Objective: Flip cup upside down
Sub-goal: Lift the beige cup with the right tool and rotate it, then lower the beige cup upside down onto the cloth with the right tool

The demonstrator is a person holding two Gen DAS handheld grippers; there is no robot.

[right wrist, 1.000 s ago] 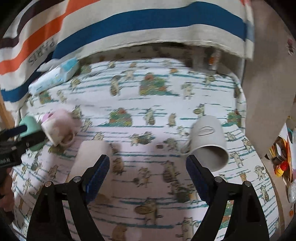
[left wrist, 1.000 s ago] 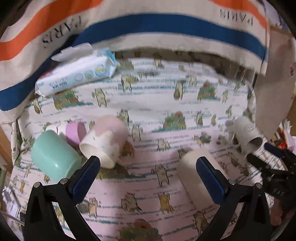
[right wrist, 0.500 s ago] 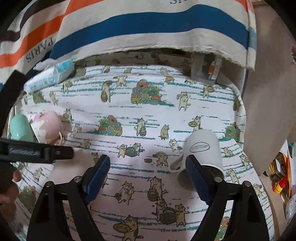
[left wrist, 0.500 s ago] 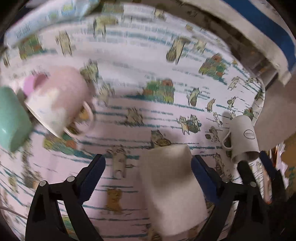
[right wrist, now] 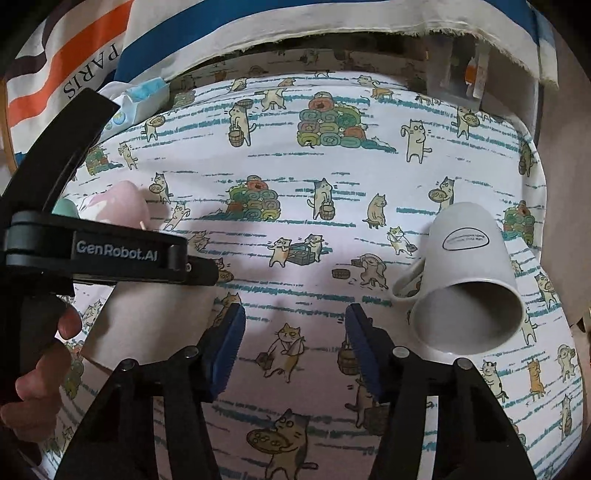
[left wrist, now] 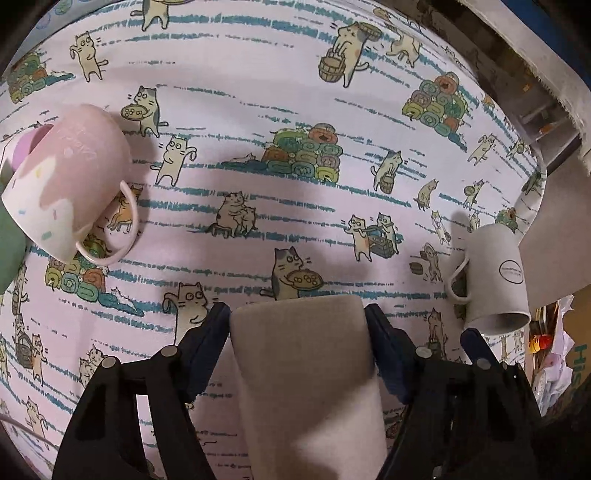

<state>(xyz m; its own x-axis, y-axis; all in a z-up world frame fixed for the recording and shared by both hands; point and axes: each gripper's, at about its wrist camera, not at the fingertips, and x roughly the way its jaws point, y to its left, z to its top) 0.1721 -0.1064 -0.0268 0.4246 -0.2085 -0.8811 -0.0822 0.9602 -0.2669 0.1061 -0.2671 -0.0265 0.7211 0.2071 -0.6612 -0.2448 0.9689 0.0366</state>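
A plain cream cup [left wrist: 306, 373] lies on its side on the cat-print cloth, base pointing away. My left gripper [left wrist: 297, 343] is closed around it, a blue pad on each side. In the right wrist view the same cup [right wrist: 155, 317] lies under the left gripper's black body [right wrist: 99, 254]. A white mug [right wrist: 469, 280] with an oval logo lies on its side at the right, mouth toward me; it also shows in the left wrist view [left wrist: 495, 273]. My right gripper [right wrist: 295, 347] is open and empty, left of that mug.
A pink mug [left wrist: 70, 184] lies on its side at the left, with a green cup [left wrist: 9, 243] and a purple cup [left wrist: 27, 144] beside it. A wipes packet [right wrist: 140, 99] lies at the back left. A striped cloth [right wrist: 258, 29] hangs behind.
My left gripper moved forward and down onto the cream cup and closed on its sides. My right gripper narrowed somewhat and moved closer to the cloth.
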